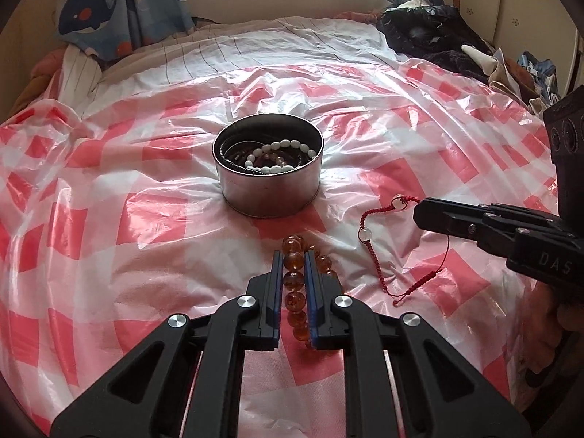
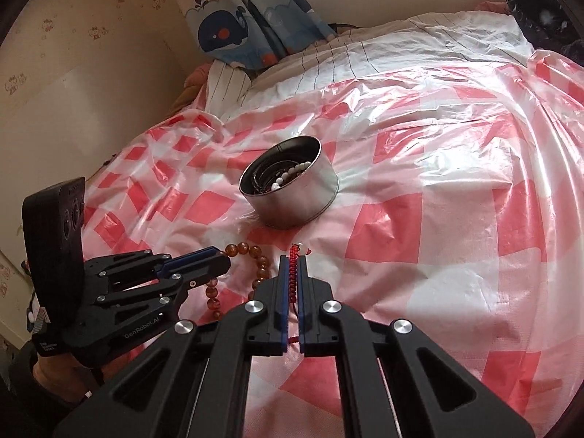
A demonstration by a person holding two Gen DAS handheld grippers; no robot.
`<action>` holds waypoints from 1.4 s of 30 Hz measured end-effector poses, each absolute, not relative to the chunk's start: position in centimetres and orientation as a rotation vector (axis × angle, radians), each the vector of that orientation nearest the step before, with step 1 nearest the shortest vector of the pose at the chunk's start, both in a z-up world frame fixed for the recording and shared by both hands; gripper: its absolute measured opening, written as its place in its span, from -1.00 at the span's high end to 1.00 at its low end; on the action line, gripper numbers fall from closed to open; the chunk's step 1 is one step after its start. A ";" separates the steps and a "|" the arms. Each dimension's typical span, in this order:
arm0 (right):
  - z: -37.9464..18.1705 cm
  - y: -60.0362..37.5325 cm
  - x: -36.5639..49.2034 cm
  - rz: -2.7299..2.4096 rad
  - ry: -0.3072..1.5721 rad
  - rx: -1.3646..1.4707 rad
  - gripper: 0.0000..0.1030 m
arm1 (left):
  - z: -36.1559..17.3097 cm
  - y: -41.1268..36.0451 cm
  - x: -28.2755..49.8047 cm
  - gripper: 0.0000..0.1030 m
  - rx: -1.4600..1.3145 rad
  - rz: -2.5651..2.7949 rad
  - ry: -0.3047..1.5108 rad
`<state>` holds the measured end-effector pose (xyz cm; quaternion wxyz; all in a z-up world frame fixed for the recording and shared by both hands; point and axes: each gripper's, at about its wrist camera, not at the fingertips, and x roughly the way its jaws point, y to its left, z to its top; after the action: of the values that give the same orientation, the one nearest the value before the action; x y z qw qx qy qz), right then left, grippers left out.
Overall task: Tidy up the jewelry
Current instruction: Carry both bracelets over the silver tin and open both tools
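A round metal tin (image 1: 268, 189) (image 2: 292, 200) sits on the checked plastic sheet and holds several bead bracelets, one of white beads (image 1: 281, 157). My left gripper (image 1: 293, 255) (image 2: 219, 257) is shut on an amber bead bracelet (image 1: 294, 292) (image 2: 261, 262) lying just in front of the tin. My right gripper (image 2: 293, 259) (image 1: 419, 211) is shut on a red cord bracelet (image 2: 292, 273) with clear beads (image 1: 365, 233); its loose end trails on the sheet (image 1: 419, 281).
The red-and-white checked plastic sheet (image 1: 146, 219) covers a bed. Dark clothes (image 1: 438, 36) are piled at the far right. A whale-print curtain (image 1: 120, 7) hangs at the far left, and a wall (image 2: 73, 73) borders the bed's left side.
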<state>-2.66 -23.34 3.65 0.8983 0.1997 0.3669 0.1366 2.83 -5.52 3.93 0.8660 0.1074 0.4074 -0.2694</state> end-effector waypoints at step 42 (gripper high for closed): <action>6.1 -22.6 9.6 0.252 0.771 0.297 0.35 | 6.0 -4.2 14.3 0.52 0.041 -0.433 0.909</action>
<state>9.65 -22.61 6.10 0.9081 0.1439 0.3738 0.1220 14.31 -4.17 5.97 0.8757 0.0198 0.4355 -0.2076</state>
